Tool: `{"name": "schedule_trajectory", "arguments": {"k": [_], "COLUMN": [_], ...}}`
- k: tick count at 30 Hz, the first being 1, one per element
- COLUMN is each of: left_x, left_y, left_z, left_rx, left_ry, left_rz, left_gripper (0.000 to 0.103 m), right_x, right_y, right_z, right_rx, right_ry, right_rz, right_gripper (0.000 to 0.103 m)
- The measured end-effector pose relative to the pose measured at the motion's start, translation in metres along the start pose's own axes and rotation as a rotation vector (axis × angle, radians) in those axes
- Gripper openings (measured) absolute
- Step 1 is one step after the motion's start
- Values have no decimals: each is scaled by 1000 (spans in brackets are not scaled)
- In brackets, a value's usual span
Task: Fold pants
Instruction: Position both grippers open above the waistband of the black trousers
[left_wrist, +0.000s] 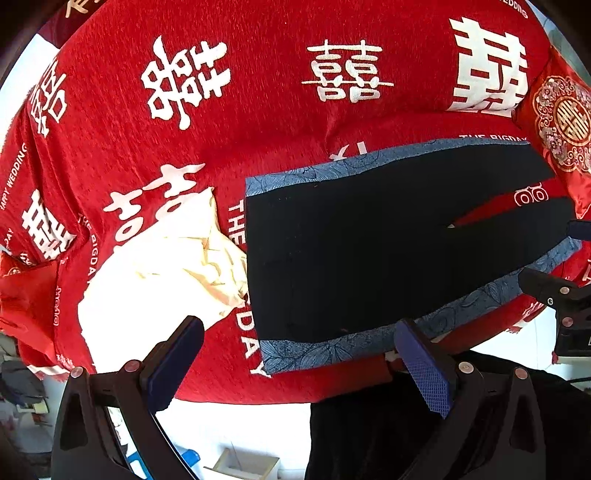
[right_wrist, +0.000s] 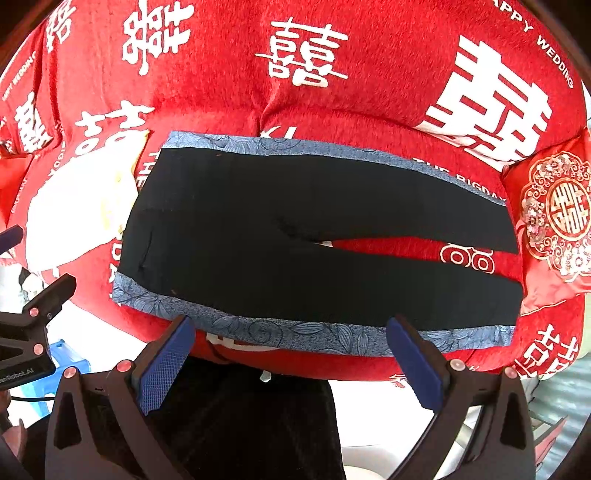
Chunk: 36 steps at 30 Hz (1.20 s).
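Black pants (left_wrist: 351, 251) (right_wrist: 280, 236) with blue patterned side stripes lie flat on a red bedspread (left_wrist: 258, 122) (right_wrist: 369, 92), waistband to the left, two legs spread in a narrow V to the right. My left gripper (left_wrist: 299, 354) hovers open above the near edge by the waistband corner, nothing between its blue pads. My right gripper (right_wrist: 291, 343) is open too, just short of the near blue stripe (right_wrist: 295, 330), holding nothing. Each gripper shows at the edge of the other's view.
A cream-white cloth (left_wrist: 162, 266) (right_wrist: 81, 206) lies crumpled left of the waistband. A red embroidered pillow (left_wrist: 561, 122) (right_wrist: 554, 214) sits at the right. Dark clothing of the person (right_wrist: 240, 417) is below the bed edge. A blue stool (right_wrist: 66, 362) stands on the floor.
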<state>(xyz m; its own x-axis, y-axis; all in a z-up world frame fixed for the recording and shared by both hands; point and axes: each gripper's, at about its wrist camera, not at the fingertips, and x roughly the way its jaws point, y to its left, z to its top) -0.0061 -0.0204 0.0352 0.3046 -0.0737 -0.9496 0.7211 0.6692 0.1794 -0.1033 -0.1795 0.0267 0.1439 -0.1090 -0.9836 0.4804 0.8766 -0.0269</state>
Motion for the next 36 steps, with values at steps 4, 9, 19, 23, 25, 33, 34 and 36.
{"name": "schedule_trajectory", "arguments": {"k": [4, 9, 19, 23, 25, 33, 34, 36], "left_x": [-1, -1, -1, -2, -2, -6, -6, -7], "left_y": [-2, -5, -7, -12, -15, -32, -33, -35], "left_z": [1, 1, 6, 9, 11, 15, 15, 15], "left_rx": [5, 18, 15, 18, 16, -42, -63, -113], "left_ry": [-2, -3, -1, 1, 4, 50, 59, 81], "left_rz": [6, 12, 36, 54, 61, 79, 78, 68], "left_gripper": [103, 103, 103, 103, 103, 103, 103, 103], "right_x": [0, 0, 3, 6, 7, 7, 7, 6], "right_y": [0, 0, -7, -11, -16, -38, -41, -47], "right_z": [0, -1, 2, 4, 5, 8, 8, 8], "right_rx": [-6, -2, 9, 9, 8, -19, -27, -42], "right_ry": [-2, -1, 2, 2, -1, 1, 3, 5], "right_rz": [-1, 0, 16, 31, 40, 73, 76, 80], "right_gripper": [103, 103, 103, 103, 103, 103, 103, 103]}}
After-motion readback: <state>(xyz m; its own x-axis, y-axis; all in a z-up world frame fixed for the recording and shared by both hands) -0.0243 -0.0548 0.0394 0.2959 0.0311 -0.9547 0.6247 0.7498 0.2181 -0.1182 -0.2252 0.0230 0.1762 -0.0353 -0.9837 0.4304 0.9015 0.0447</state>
